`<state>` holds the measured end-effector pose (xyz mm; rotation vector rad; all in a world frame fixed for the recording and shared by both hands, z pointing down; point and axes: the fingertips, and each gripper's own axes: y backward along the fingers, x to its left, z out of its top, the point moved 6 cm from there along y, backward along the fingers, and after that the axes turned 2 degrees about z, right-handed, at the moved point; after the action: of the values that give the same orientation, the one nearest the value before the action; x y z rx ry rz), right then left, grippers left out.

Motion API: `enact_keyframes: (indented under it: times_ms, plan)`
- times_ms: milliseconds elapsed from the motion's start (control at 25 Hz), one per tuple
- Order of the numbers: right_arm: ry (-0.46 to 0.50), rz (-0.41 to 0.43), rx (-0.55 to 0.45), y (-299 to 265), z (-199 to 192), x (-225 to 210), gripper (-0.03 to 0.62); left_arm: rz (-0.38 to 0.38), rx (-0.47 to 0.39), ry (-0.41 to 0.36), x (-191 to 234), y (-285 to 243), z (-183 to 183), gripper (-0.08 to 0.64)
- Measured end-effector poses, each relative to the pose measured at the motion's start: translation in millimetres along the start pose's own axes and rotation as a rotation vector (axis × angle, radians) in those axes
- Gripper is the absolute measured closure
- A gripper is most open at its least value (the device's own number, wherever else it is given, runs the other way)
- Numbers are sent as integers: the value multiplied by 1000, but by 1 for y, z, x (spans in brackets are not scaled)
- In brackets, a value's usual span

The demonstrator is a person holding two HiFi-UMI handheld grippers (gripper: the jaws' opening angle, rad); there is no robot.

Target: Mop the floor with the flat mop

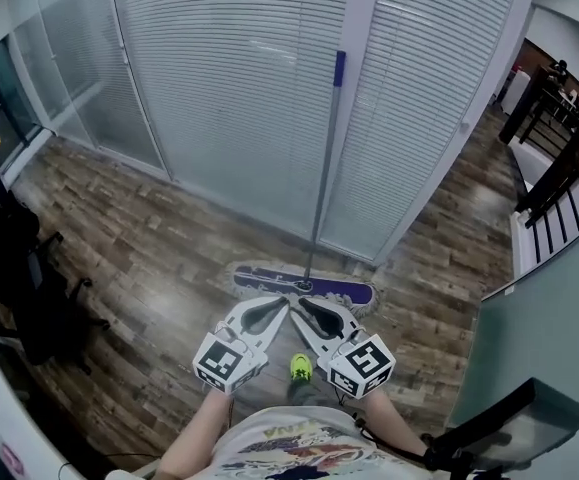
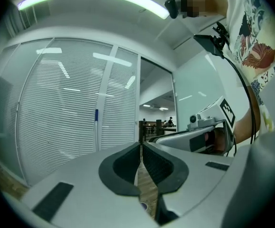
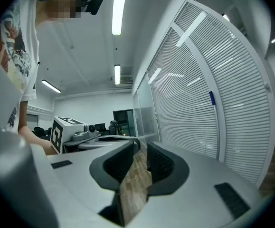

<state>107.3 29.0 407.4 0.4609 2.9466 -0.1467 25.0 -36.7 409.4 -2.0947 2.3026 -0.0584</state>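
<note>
Two grippers, both closed and empty: the left gripper (image 1: 281, 305) has its jaws pressed together with only floor showing through the slit, and the right gripper (image 1: 305, 307) is the same (nothing is clamped in either gripper view). Their tips converge low over the wood floor (image 1: 149, 238), almost touching each other.

The flat mop (image 1: 321, 188) stands dead ahead, not yet held. Its mop head (image 1: 344, 292) lies flat on the floor, crosswise to the person and just beyond the tips. Its handle (image 1: 324, 173) rises from the middle of the mop head, up and away, and leans on the slatted partition (image 1: 229, 98).

So the long axis is near upright, and neither side looks clearly nearer (roughly equal reach).

In the left gripper view the handle (image 2: 96, 127) sits left of that gripper (image 2: 141, 144). In the right gripper view the handle (image 3: 217, 127) sits right of that gripper (image 3: 140, 145), so both point inward past it. My read is that each needs to open, then swing outward onto the shaft.
</note>
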Motion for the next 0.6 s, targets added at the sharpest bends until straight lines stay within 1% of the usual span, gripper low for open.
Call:
enact_keyframes:
  times_ms: [240,360,520,600]
  plan:
    - [-24,21,-2,-24,15,-93,525,2,28,-3,44,-86,2,545]
    - [-22,20,6,-32,18,-137,525,0,26,12,62,-126,-1,545]
    - [-15,21,17,-46,18,-183,522,13,34,13,85,-167,-8,545]
    - [-11,18,22,-52,24,-201,496,16,39,6,94,-180,-5,543]
